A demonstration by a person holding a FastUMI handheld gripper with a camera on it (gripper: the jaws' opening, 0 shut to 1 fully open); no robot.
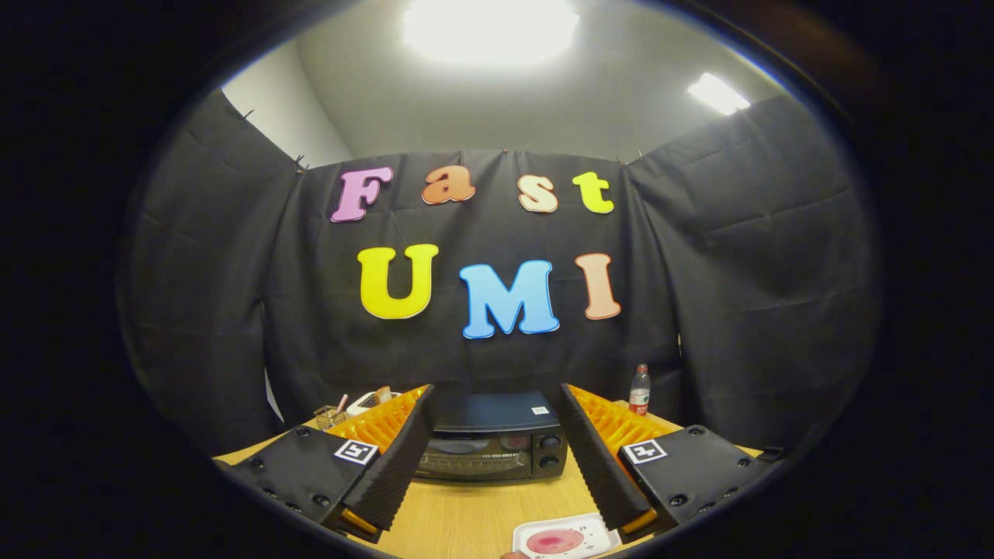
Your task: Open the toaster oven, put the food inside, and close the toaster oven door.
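tongs (497, 466) spread wide and empty, nothing done yet: toaster oven (491, 442) sits shut at the table's (466, 520) far edge, food (555, 541) waits on its tray (602, 532) at the near edge.

Black cloth (745, 256) hangs in creased panels around the booth, pinned along its top edge. Above it rises a pale wall (287, 109) and a grey-white ceiling (621, 101) holding a large bright light (489, 27) and a smaller one (718, 93) off to one side. Below, a light wooden table (474, 516) stands with its far edge against the cloth.
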